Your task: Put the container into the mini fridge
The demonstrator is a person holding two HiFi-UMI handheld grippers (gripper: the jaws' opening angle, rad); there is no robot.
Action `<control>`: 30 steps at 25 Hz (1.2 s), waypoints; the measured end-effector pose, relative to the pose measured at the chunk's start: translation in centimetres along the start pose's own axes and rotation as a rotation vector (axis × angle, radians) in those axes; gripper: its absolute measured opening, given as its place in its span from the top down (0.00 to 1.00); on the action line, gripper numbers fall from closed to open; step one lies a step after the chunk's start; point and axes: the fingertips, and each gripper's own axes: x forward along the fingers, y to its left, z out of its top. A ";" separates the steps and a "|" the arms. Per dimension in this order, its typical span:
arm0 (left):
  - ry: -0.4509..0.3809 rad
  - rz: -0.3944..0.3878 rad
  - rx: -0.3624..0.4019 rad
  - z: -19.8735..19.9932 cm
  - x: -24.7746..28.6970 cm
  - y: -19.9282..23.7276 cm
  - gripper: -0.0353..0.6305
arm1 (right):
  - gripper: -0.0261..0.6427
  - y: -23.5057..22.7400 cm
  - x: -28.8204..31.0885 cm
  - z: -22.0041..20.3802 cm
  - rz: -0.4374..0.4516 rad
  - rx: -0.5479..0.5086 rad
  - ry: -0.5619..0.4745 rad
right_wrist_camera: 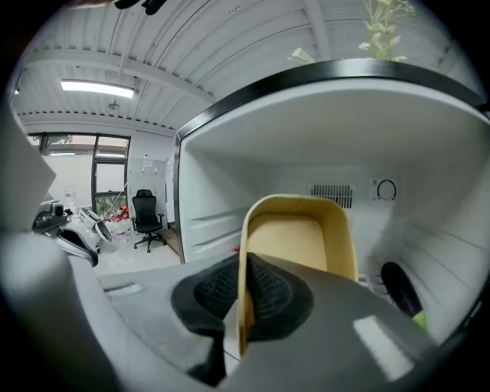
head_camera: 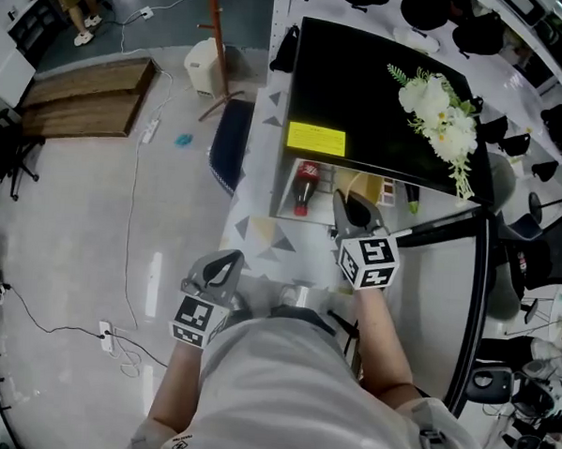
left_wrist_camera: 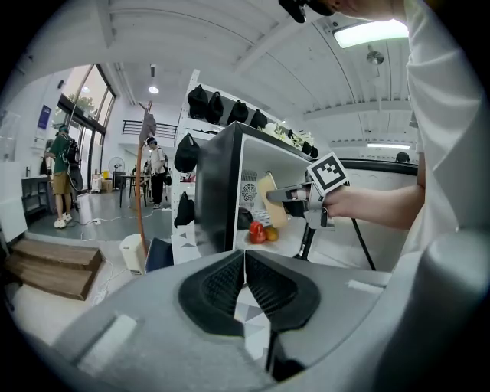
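Observation:
The black mini fridge [head_camera: 363, 92] stands with its door [head_camera: 479, 304] swung out to the right. My right gripper [head_camera: 352, 211] is at the mouth of the fridge, shut on the rim of a pale yellow container [head_camera: 351, 183]. In the right gripper view the container [right_wrist_camera: 298, 237] sits edge-on between the jaws of the gripper [right_wrist_camera: 243, 287], in front of the white fridge interior [right_wrist_camera: 222, 207]. My left gripper [head_camera: 224, 266] hangs lower left of the fridge, apart from it. In its own view the left gripper [left_wrist_camera: 244, 279] is shut on nothing and faces the container [left_wrist_camera: 269, 203].
A cola bottle [head_camera: 303, 187] lies inside the fridge at the left, and red and orange fruit [left_wrist_camera: 259, 232] sit on its floor. White flowers [head_camera: 441, 119] rest on the fridge top. A dark object [right_wrist_camera: 398, 287] sits at the interior's right. Cables [head_camera: 131, 211] and a power strip lie on the floor.

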 end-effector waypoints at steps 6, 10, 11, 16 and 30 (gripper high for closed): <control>0.013 0.038 -0.003 -0.7 -1.2 0.8 0.93 | 0.95 -0.6 1.7 0.3 -0.029 -0.031 0.016; 0.008 0.062 -0.019 -0.9 -2.0 1.2 0.93 | 0.95 -1.0 2.9 0.0 -0.052 -0.064 0.041; 0.014 0.064 -0.019 -1.1 -2.2 1.2 0.93 | 0.95 -1.1 3.2 0.0 -0.057 -0.071 0.046; 0.012 0.093 -0.025 -1.5 -2.9 1.7 0.93 | 0.94 -1.6 4.6 0.0 -0.084 -0.113 0.068; 0.038 0.153 -0.045 -1.9 -3.7 2.2 0.93 | 0.93 -2.8 7.5 -0.8 -0.121 -0.219 0.091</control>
